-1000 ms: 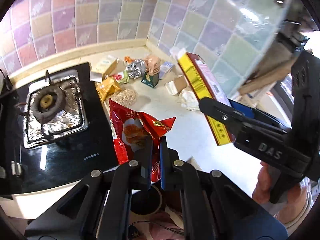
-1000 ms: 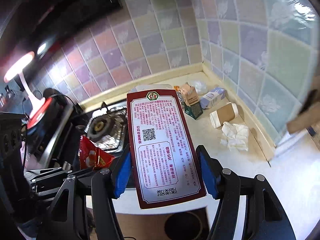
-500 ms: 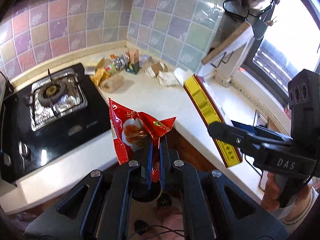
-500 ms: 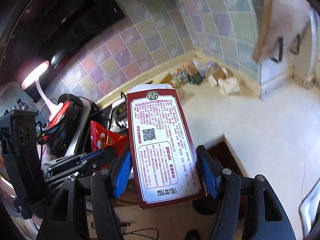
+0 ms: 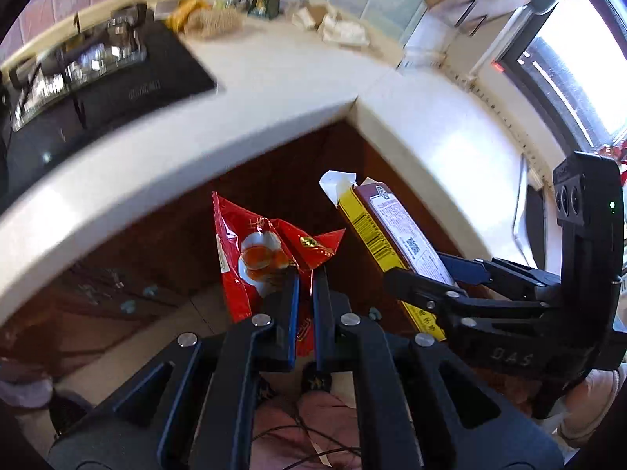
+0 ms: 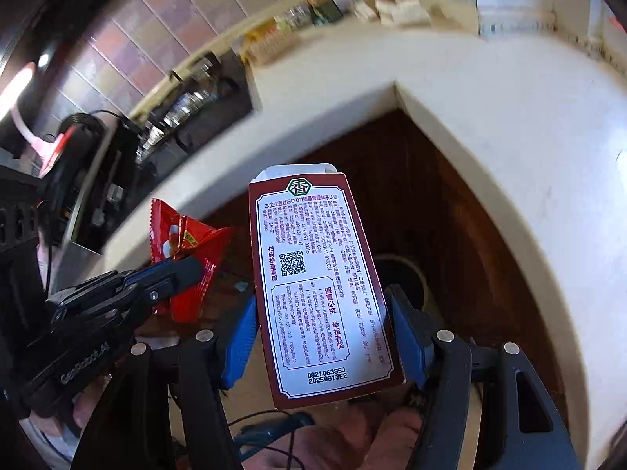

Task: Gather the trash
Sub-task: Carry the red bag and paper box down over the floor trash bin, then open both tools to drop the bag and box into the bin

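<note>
Below the inner corner of the pale kitchen counter [image 5: 274, 90], over the floor, two hand-held grippers each carry one piece of trash. Farthest left on the counter sits a black stove [image 5: 98, 74], with a blurred heap of remaining wrappers and boxes [image 5: 243, 11] beyond it against the tiled wall; that litter still waits to be collected.

Next, in the middle, the left gripper [image 5: 305, 274] has its jaws pressed together on the lower part of a red snack bag [image 5: 270, 250], pinching the thin foil so the limp bag stands up above the fingertips instead of slipping out.

To its right, the right gripper [image 6: 325, 337] holds a tall maroon and yellow carton [image 6: 321, 274] by its two long sides, blue pads spread wide to span its width. The carton's top flap is open and points away from the camera.

Behind the carton, low against the dark wooden cabinet front, a round dark opening [image 6: 403, 278] shows on the floor; it looks like a bin, though most of it is hidden. Both grippers point steeply downward, probably so the bag and carton can be dropped there. Neither piece has been let go.
</note>
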